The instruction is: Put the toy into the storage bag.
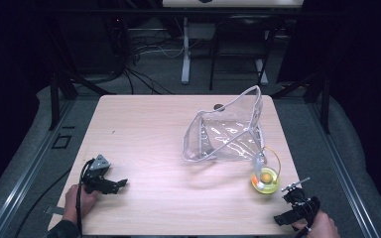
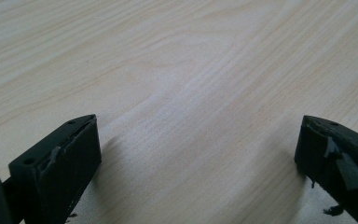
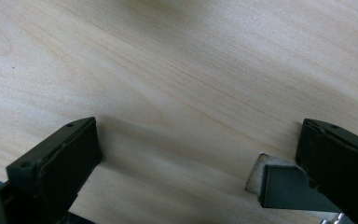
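On a pale wooden tabletop (image 1: 149,129), the left gripper (image 1: 121,183) rests near the front left corner in a person's left hand (image 1: 74,201), its fingers (image 2: 56,158) spread wide over bare wood. Right of centre, well apart from both grippers, a clear plastic bag (image 1: 225,131) stands open. Just beside its front right corner sits a small yellow dish (image 1: 265,181) holding an orange ball. At the front right corner, the right gripper (image 1: 290,208) is likewise wide open and empty.

Black tongs (image 1: 121,183), trailing cables, dark sleeve (image 1: 62,229).
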Motion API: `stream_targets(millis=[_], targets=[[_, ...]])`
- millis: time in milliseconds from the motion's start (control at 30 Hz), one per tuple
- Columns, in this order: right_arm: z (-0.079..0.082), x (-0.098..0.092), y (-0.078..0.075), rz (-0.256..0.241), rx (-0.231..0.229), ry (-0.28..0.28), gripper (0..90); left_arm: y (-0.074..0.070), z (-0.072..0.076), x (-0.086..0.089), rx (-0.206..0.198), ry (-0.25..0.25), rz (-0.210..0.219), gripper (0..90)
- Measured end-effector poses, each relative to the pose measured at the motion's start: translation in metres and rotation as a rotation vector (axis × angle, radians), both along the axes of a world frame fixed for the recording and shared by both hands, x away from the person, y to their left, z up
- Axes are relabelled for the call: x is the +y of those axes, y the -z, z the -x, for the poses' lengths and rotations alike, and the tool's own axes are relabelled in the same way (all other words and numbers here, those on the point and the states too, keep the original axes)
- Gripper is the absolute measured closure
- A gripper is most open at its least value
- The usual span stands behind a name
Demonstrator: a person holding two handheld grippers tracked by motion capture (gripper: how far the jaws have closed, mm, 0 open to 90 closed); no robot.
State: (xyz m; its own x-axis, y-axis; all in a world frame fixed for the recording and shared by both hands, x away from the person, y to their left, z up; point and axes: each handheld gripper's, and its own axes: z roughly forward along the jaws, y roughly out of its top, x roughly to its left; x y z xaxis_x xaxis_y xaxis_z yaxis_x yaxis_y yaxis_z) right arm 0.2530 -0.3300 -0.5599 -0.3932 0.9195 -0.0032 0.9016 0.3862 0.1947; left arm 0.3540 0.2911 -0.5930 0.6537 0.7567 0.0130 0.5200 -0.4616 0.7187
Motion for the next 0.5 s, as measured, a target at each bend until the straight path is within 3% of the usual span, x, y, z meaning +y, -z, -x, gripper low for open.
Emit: stream_targets(millis=[500], targets=[[-0.0015,0.0005,0.0000,0.000,0.007,-0.004,0.0,-0.0001,0.0000,0.0002,0.000,0.002,-0.002,0.3]])
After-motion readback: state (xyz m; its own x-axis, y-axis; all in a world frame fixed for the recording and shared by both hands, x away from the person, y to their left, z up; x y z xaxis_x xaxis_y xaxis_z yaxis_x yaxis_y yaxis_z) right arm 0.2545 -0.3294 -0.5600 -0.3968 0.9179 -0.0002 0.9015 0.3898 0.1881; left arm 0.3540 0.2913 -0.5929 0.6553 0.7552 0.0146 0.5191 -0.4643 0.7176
